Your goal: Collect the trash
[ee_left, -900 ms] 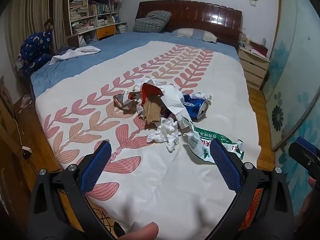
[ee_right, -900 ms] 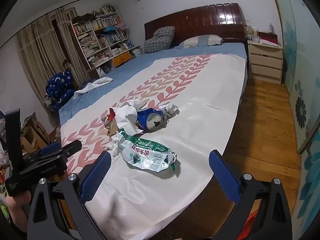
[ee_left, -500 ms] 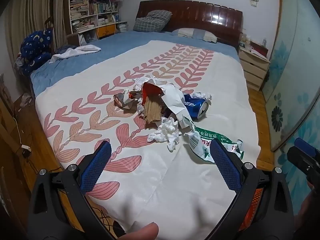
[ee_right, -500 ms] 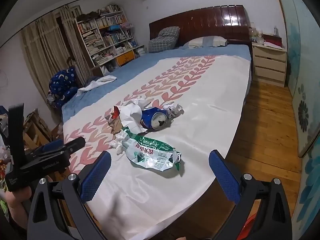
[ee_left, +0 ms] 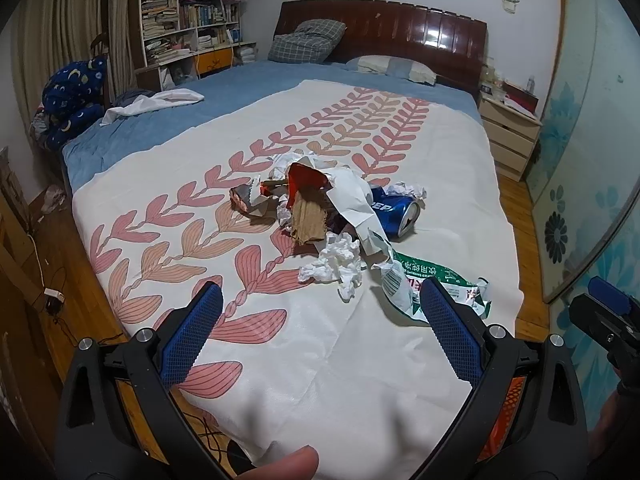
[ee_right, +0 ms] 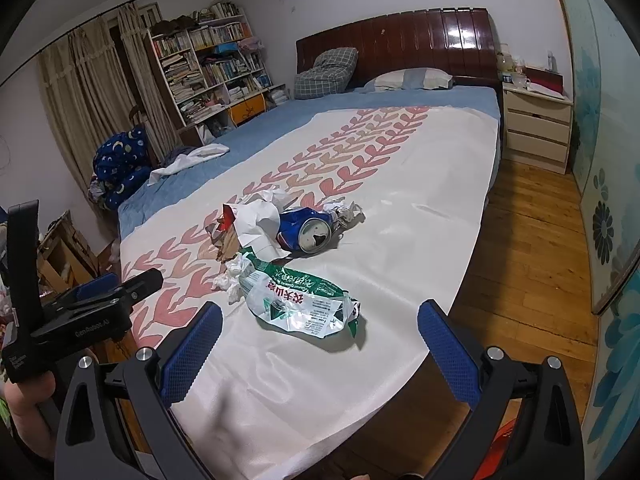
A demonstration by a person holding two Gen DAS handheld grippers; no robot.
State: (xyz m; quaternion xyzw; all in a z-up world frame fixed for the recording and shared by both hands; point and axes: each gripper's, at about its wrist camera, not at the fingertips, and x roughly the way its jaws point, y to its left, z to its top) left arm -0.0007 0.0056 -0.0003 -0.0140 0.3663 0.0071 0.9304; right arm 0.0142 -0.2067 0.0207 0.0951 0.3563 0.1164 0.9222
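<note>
Right gripper [ee_right: 318,340] crept closer to green wrapper [ee_right: 304,300] since earlier frame; left gripper [ee_left: 318,330] barely shifted. Both jaws wide, empty. Trash pile just behind wrapper, blue can [ee_right: 306,230] included. Nothing collected; I grab wrapper first.

Your right tool [ee_right: 318,342] has shifted its outlook over the last second. The green-and-white plastic wrapper [ee_right: 298,300] now sits closer to the gap between its fingers, where before it lay further up and to the left. The blue can [ee_right: 306,230] and the crumpled white paper [ee_right: 256,220] have likewise drifted right and down in the right wrist view. Your left tool [ee_right: 104,300] now shows higher at that view's left edge. From your left tool [ee_left: 316,334], the trash pile barely shifted; your right tool [ee_left: 604,312] edged slightly left at the right border.
</note>
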